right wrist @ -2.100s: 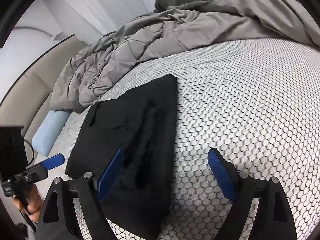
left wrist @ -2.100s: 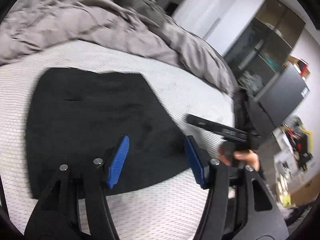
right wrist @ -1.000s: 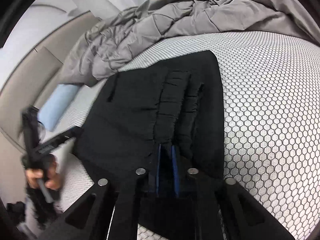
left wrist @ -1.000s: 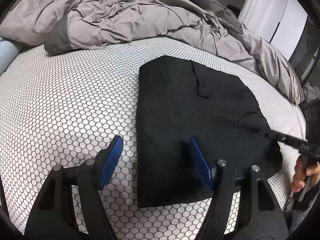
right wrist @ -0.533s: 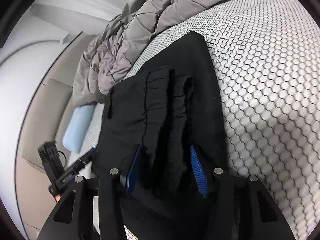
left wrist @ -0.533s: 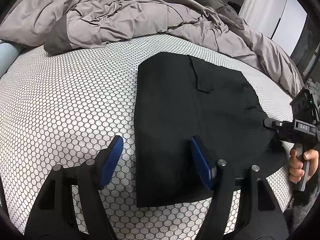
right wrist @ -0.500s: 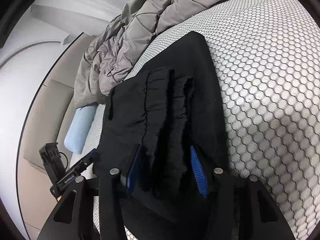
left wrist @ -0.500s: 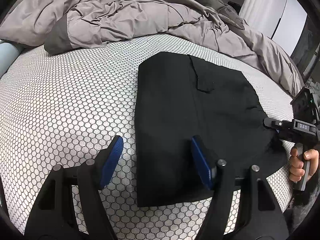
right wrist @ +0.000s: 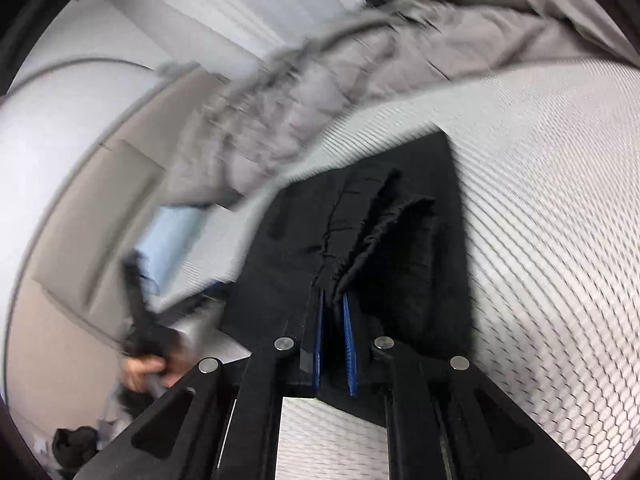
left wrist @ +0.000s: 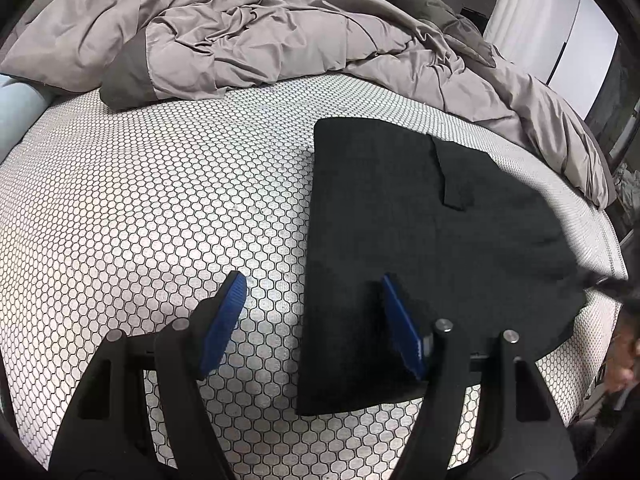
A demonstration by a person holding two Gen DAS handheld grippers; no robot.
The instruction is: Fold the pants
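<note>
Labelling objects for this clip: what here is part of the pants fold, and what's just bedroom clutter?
Job:
- black folded fabric pants
- right tongs, shut on the pants' gathered edge
- left tongs, open over the pants' left edge
- white honeycomb-patterned mattress, the work surface

Lying about:
- rumpled grey quilted duvet
- light blue pillow

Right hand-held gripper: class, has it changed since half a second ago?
Yes. The right hand-held gripper was open astride the gathered waistband of the black pants lying on the mattress; its jaws have closed on that fabric.
</note>
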